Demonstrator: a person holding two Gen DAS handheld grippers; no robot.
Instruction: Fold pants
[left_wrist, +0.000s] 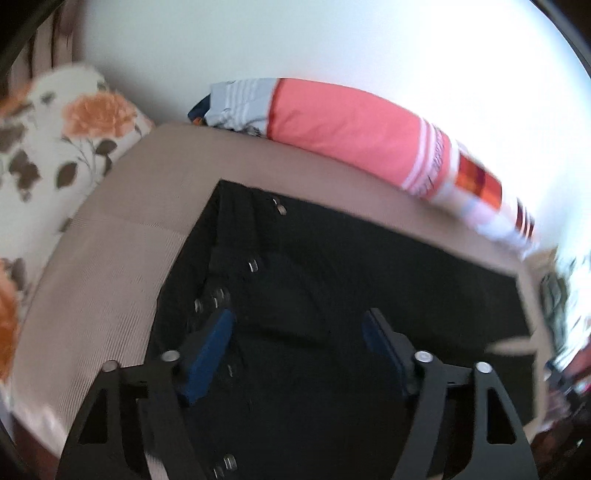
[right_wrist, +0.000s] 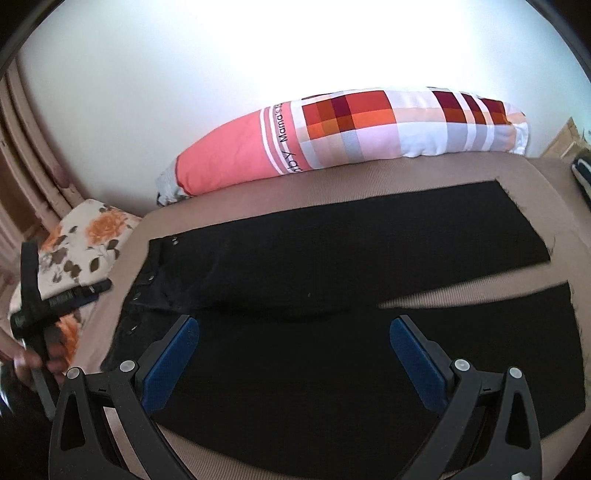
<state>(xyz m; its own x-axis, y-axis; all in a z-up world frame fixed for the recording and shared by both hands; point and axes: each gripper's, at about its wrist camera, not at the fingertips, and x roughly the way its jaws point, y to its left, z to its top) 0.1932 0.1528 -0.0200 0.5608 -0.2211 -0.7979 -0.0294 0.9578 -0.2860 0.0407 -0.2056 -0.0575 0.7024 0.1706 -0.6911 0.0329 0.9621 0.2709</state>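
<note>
Black pants (right_wrist: 332, 280) are lying flat across the middle of the bed (right_wrist: 369, 181), waistband toward the left of the frame. The right hand-held gripper (right_wrist: 293, 334) is hovering wide over them. The left hand-held gripper (left_wrist: 297, 325), also spread wide, is seemingly hanging above the blurred waistband, holding nothing.

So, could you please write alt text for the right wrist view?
Black pants lie flat on a tan bed, legs slightly parted, below the open right gripper. A long pink-checked pillow lies behind; the left gripper shows at left.
</note>
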